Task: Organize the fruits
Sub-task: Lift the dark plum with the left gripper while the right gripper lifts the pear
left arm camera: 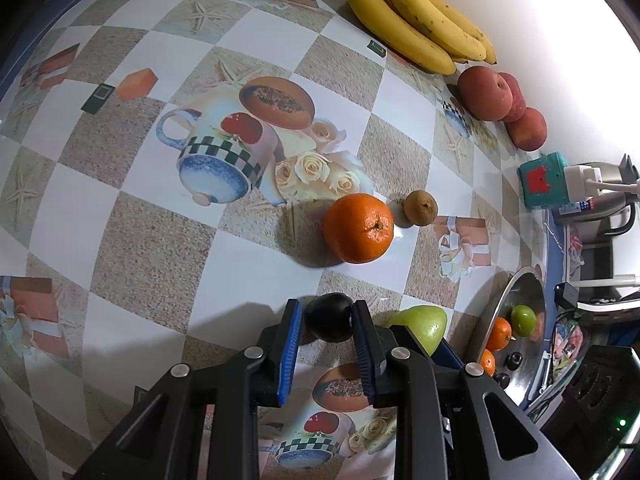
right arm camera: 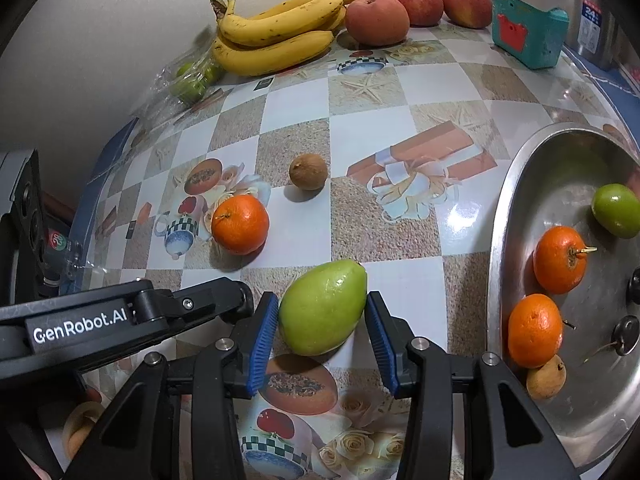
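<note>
My left gripper [left arm camera: 326, 314] is shut on a small dark round fruit [left arm camera: 330, 320], its blue pads pressing on both sides just above the tablecloth. Right beside it, my right gripper [right arm camera: 322, 312] is shut on a green pear-shaped fruit [right arm camera: 324, 304], which also shows in the left wrist view [left arm camera: 428, 326]. Loose on the cloth lie an orange [right arm camera: 240, 224] and a small brown fruit [right arm camera: 308, 171]. The metal bowl [right arm camera: 504, 208] at the right holds two oranges [right arm camera: 560, 258], a green round fruit [right arm camera: 616, 210], a tan fruit and dark cherries.
Bananas [right arm camera: 276, 32] and three peaches [right arm camera: 376, 18] line the back wall, with a bag of green fruit [right arm camera: 192, 80] to their left. A teal box [right arm camera: 528, 36] with a white plug stands at the back right. The left gripper's black body [right arm camera: 80, 326] crosses the lower left.
</note>
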Demonstrator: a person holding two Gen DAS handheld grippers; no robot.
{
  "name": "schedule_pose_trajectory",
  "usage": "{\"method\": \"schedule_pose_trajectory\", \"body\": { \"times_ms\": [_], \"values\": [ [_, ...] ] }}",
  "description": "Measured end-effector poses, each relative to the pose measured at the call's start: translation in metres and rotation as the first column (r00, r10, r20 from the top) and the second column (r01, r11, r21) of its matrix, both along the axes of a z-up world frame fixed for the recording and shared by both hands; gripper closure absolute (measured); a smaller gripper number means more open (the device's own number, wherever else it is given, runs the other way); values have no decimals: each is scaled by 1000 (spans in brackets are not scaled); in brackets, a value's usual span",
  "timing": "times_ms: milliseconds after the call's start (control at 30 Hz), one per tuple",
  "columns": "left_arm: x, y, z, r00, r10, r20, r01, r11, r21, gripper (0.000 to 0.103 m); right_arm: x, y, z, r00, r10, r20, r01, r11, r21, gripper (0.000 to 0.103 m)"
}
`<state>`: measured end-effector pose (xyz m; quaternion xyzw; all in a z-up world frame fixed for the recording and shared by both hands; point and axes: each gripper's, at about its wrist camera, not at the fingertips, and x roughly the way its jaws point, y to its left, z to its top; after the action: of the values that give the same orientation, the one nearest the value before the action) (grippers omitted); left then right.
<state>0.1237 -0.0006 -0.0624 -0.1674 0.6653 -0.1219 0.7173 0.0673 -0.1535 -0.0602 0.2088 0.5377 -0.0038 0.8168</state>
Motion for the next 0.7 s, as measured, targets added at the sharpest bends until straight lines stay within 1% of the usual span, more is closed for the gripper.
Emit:
{"method": "schedule_pose_trajectory", "body": {
  "times_ms": [167, 367, 633, 700],
  "values": [
    [1, 3, 4, 1000, 11, 8, -11, 1000, -6, 74, -3, -7, 0, 1000, -24, -2, 24, 998, 51, 57],
    [0, 9, 10, 999, 26, 22, -26, 1000, -16, 74, -7, -12, 6, 999, -40, 18, 37, 993, 114, 57],
    [2, 4, 7, 1000, 1, 5, -1, 1000, -30, 74, -10, -20, 14, 998, -63, 30, 59, 991, 123, 57],
    [2, -1, 6, 1000, -14, 8, 14, 1000, -19, 74, -12, -22, 14, 997, -69, 22, 66, 991, 117, 57]
  ]
}}
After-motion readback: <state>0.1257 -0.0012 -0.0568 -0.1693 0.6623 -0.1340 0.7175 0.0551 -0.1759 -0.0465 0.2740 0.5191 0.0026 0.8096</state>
